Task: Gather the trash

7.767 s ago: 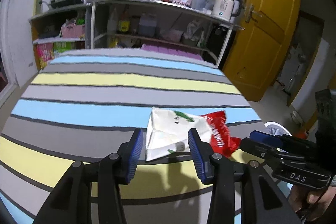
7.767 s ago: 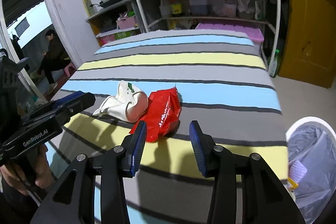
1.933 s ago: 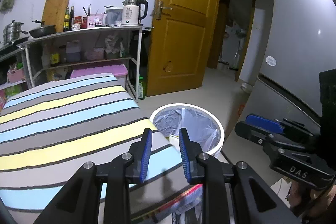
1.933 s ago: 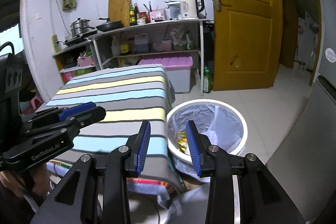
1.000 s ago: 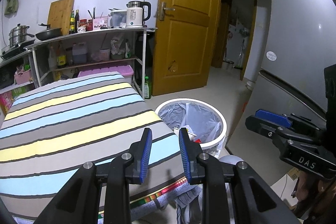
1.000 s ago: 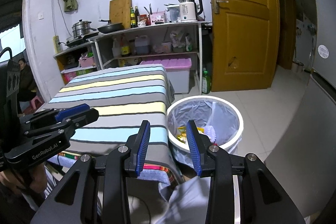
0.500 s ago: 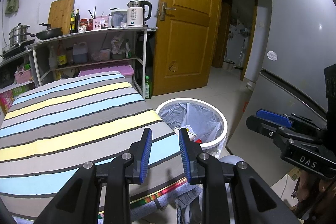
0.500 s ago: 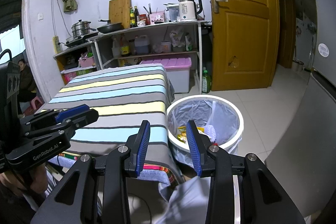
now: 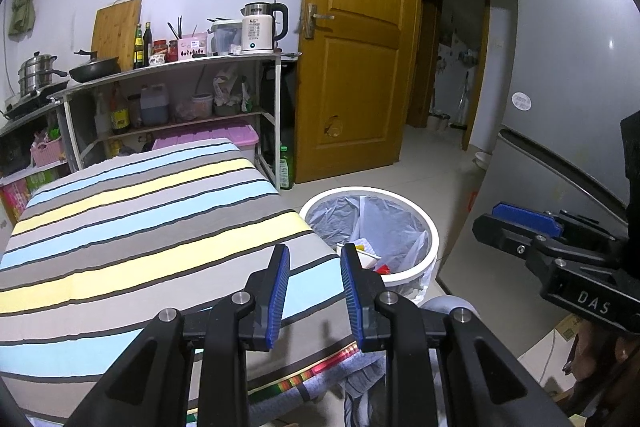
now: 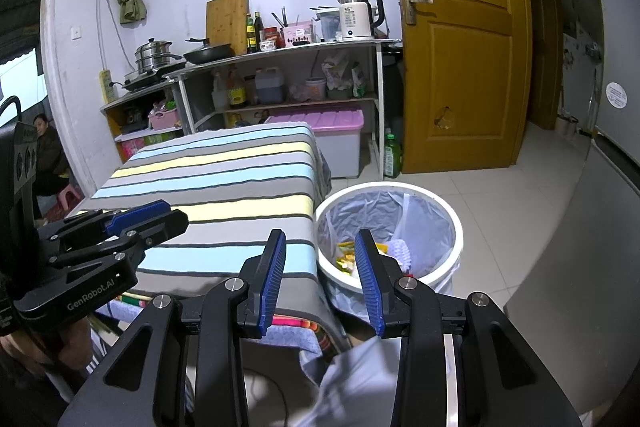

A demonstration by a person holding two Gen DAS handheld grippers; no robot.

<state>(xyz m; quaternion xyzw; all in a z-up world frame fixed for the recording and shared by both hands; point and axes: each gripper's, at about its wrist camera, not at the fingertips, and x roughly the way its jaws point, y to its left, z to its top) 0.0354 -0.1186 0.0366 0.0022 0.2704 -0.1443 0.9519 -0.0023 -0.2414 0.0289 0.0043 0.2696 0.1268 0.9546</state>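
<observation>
A white round trash bin (image 9: 428,231) with a clear liner stands on the floor at the table's right end; it also shows in the right wrist view (image 10: 452,223). Wrappers (image 10: 348,257) lie inside it, white and red ones in the left wrist view (image 9: 370,259). My left gripper (image 9: 314,285) is open and empty, held back above the striped table's (image 9: 140,223) near corner. My right gripper (image 10: 320,275) is open and empty, held back above the bin's near rim. Each gripper shows in the other's view, the right one (image 9: 520,223) and the left one (image 10: 144,217).
The striped cloth (image 10: 224,179) shows no items on it. A shelf unit (image 9: 172,99) with cookware, bottles and a kettle (image 9: 260,33) stands behind the table. A wooden door (image 9: 352,67), a green bottle (image 10: 392,155) and a grey fridge (image 9: 568,107) are at right.
Since 7.8 s ago the white and red wrappers have left the table and lie in the bin. Over the last second both grippers stay open and nearly still.
</observation>
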